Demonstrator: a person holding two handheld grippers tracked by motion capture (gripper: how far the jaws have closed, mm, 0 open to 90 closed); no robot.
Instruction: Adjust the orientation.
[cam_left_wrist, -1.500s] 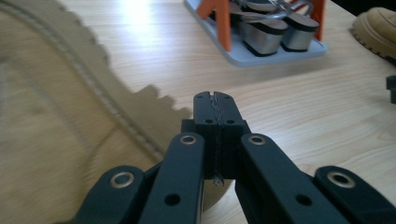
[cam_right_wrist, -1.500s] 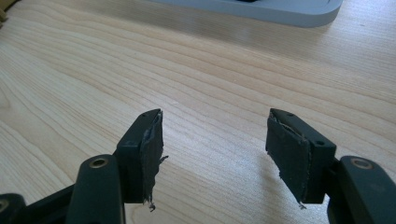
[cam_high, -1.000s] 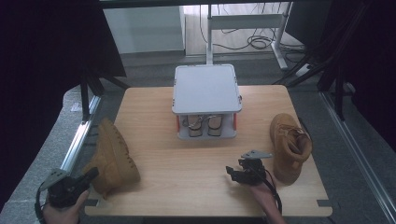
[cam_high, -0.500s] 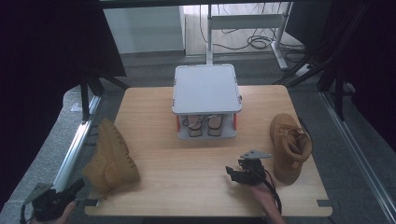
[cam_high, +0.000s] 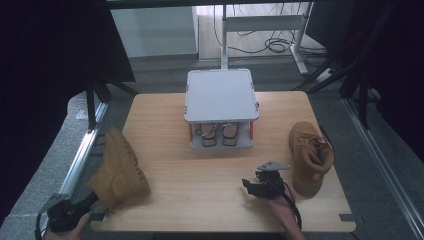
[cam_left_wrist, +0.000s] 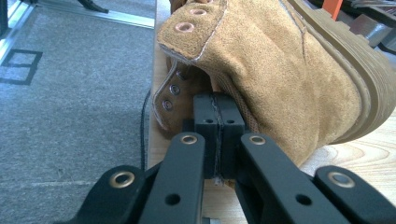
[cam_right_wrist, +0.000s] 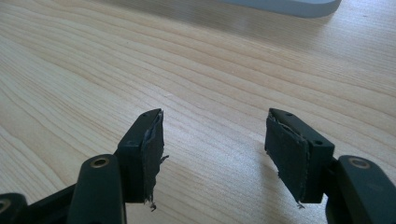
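The tabletop (cam_high: 200, 175) bears a grey shoe rack (cam_high: 221, 100) at upper centre. The left tan boot (cam_high: 117, 167) has slid toward the lower-left edge, so repositioning is underway; the left tongs (cam_left_wrist: 218, 135) pinch its collar. The right tongs (cam_right_wrist: 215, 140) gape wide, empty.

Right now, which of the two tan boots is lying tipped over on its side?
The boot at the table's left edge, by the left gripper; its sole faces sideways, while the right-hand boot stands upright.
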